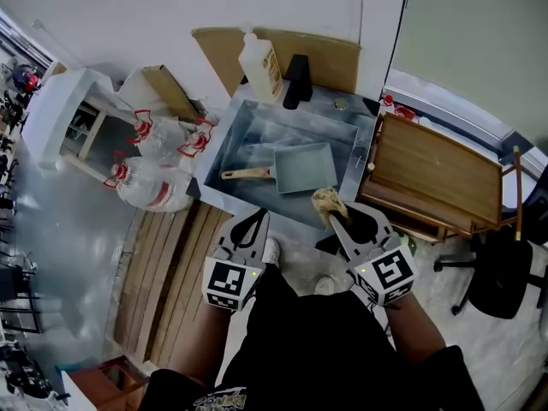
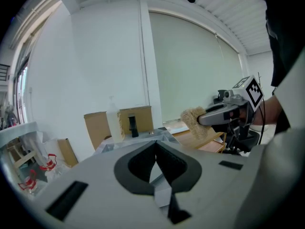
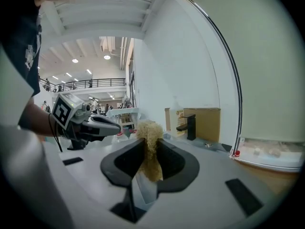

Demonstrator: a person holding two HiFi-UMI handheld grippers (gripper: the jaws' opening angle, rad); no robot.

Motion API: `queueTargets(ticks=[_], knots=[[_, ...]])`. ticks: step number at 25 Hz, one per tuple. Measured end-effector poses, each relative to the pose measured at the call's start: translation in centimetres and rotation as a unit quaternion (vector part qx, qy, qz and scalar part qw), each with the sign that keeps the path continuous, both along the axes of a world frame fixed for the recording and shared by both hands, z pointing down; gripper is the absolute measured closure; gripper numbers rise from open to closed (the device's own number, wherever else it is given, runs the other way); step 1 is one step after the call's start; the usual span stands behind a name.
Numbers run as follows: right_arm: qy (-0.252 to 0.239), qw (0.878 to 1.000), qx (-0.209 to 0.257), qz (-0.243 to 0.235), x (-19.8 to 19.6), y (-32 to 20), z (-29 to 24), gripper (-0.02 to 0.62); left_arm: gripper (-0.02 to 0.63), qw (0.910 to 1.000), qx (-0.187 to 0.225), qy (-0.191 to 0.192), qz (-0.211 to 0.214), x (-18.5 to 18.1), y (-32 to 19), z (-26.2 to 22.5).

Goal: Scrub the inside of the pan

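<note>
Head view shows the pan [image 1: 304, 168] lying inside the sink [image 1: 257, 135], wooden handle pointing left; left gripper view shows the left gripper [image 2: 155, 149] pressed fully together and empty, its body hiding the pan; right gripper view shows the right gripper [image 3: 150, 144] clamped on a tan scrubber [image 3: 150, 128], the pan out of sight.

Nothing here is coming through clearly enough to read as a word, brand or number. The bottle [image 1: 259, 67] behind the sink [image 1: 221, 144] is carrying a yellow label, but its print is showing too small to make out. The left cube [image 1: 229, 284] on the left gripper [image 1: 256, 219] and the right cube [image 1: 390, 272] on the right gripper [image 1: 332, 216] are each showing a black-and-white square marker, not letters. A pale print is running across the person's dark shirt [image 1: 224, 398], cut off and unreadable.
</note>
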State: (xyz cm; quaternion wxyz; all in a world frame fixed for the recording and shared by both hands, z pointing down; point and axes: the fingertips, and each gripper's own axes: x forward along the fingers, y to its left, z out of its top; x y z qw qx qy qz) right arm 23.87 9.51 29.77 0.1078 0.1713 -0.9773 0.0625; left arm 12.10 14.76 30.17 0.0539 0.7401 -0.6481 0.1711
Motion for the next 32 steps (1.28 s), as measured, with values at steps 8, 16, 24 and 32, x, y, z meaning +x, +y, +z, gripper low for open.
queueTargets(ticks=[8,16,24,32], knots=[[0.003,0.999,-0.01,0.051,-2.2,-3.1,0.6,0.505,0.597,0.9992,-0.011,0.012,0.037,-3.4,-3.5,1.3],[0.007,0.993,-0.029,0.11,-7.5,-6.4,0.9,0.505,0.597,0.993,-0.053,0.017,0.104,-8.7,-7.9,3.2],[0.017,0.984,-0.058,0.165,-11.8,-8.6,2.6,0.505,0.595,0.9752,-0.122,0.01,0.184,-12.1,-10.9,7.6],[0.038,0.974,-0.082,0.206,-14.5,-9.6,4.9,0.505,0.521,0.9438,-0.197,-0.005,0.266,-13.2,-11.7,13.1]])
